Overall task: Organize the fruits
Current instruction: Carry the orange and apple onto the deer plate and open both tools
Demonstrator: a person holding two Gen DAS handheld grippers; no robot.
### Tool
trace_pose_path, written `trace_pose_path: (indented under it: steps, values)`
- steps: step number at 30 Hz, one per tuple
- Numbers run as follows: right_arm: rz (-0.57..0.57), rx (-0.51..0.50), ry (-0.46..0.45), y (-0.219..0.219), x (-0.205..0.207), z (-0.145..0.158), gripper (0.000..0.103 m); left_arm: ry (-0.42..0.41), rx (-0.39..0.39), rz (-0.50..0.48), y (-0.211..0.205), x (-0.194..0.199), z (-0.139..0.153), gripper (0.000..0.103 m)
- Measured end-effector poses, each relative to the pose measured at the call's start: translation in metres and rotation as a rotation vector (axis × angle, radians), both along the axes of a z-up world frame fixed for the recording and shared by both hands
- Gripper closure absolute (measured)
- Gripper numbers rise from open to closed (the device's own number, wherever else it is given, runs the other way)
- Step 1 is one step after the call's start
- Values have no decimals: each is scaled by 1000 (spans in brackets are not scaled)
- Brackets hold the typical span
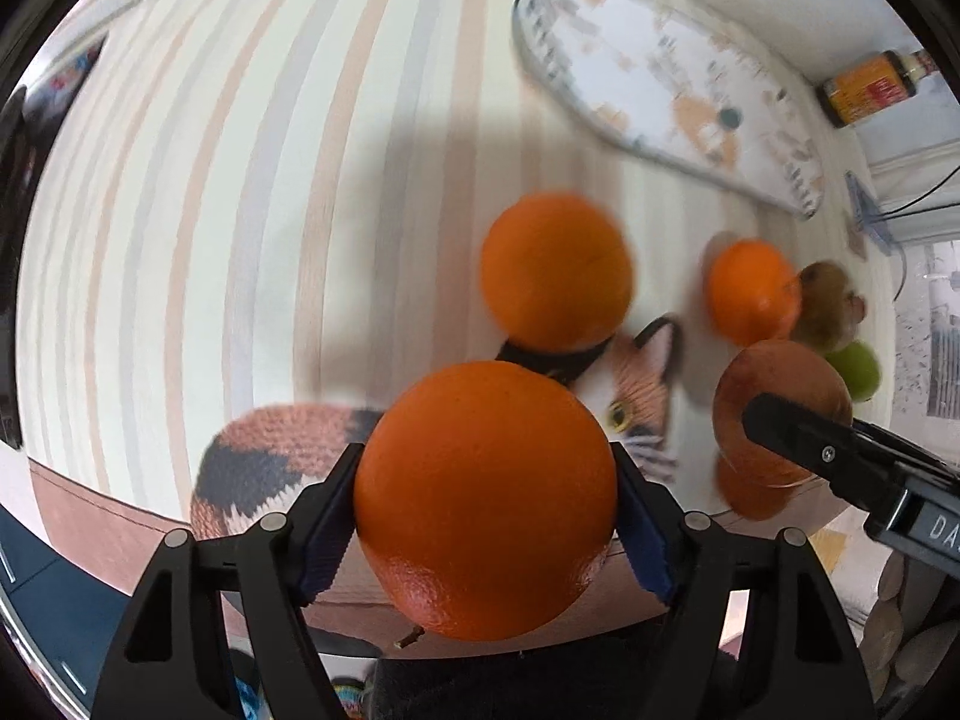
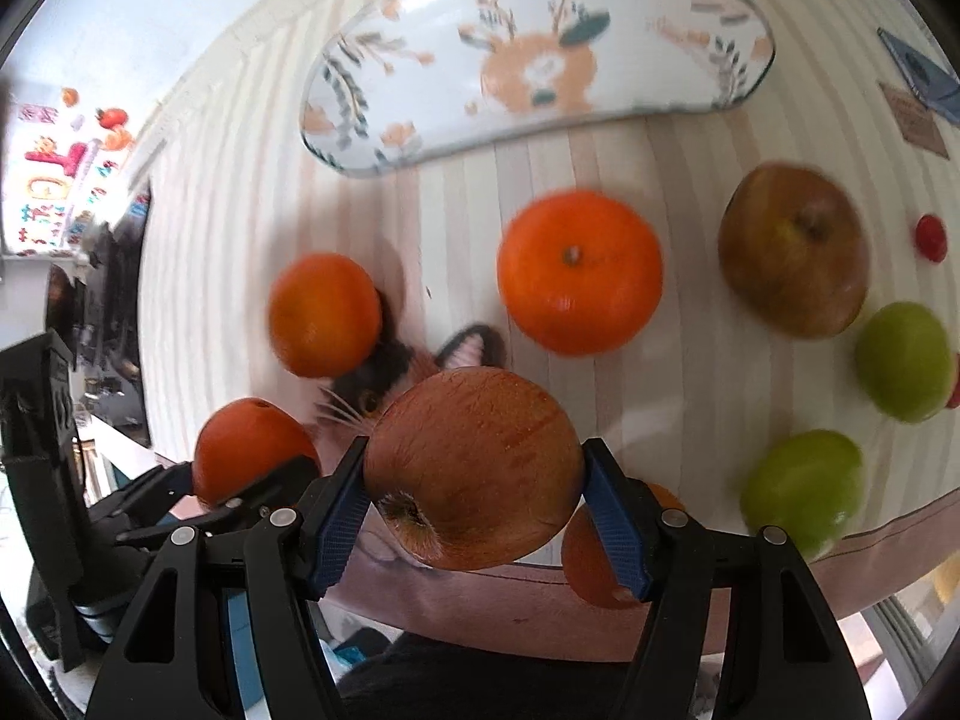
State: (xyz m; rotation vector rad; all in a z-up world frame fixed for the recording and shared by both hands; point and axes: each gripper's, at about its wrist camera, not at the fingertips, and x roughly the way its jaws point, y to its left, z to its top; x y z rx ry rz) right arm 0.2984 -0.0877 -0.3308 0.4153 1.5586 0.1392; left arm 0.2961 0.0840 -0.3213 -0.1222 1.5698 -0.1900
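Observation:
My left gripper (image 1: 486, 516) is shut on a large orange (image 1: 486, 498), with a blue pad pressed against each side. My right gripper (image 2: 477, 510) is shut on a red-brown apple (image 2: 474, 468), stem end facing the camera. In the left wrist view that apple (image 1: 774, 384) shows at the right behind a black finger. On the striped tablecloth lie two more oranges (image 2: 324, 315) (image 2: 579, 273), a second apple (image 2: 792, 249) and two green fruits (image 2: 903, 360) (image 2: 801, 495). Another orange (image 2: 591, 564) is partly hidden behind my right finger.
An oval tray (image 2: 432, 30) with a deer pattern sits at the far side of the table. A cat-patterned mat (image 1: 264, 456) lies at the near edge under both grippers. A bottle (image 1: 870, 90) stands far right, and a small red item (image 2: 930, 237) lies beyond the apple.

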Motion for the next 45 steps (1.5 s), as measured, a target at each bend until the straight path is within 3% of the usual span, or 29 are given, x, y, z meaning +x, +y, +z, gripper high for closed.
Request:
trace_pose_path:
  steps: [4, 10, 15, 21, 28, 31, 36, 38, 39, 42, 45]
  values:
    - [-32, 57, -44, -21, 15, 23, 32, -63, -58, 23, -6, 23, 40, 28]
    - [-89, 124, -93, -65, 71, 43, 32, -125, -94, 38, -30, 101, 74, 28]
    - [-117, 143, -77, -98, 142, 21, 32, -67, -69, 40, -73, 183, 39, 28]
    - [-85, 136, -5, -110, 202, -21, 32, 30, -34, 32, -92, 228, -10, 28]
    - [-59, 145, 53, -111, 223, -45, 31, 73, -4, 14, -102, 244, -23, 28]
    - [-53, 155, 58, -112, 225, -47, 14, 109, 2, 5, -106, 247, -33, 27]
    - [-49, 123, 45, -111, 225, -35, 8, 113, 3, -4, -110, 246, -38, 27]
    - [-31, 79, 33, -110, 224, -28, 8, 114, -2, 7, -107, 244, -37, 19]
    - [-27, 64, 31, -110, 223, -26, 8, 100, -18, 13, -105, 244, -33, 9]
    - [-24, 32, 10, -110, 218, -13, 8, 71, -33, 22, -101, 243, -19, 9]
    - [-21, -15, -22, -113, 212, 2, 8, 29, 11, 21, -97, 240, -2, 9]
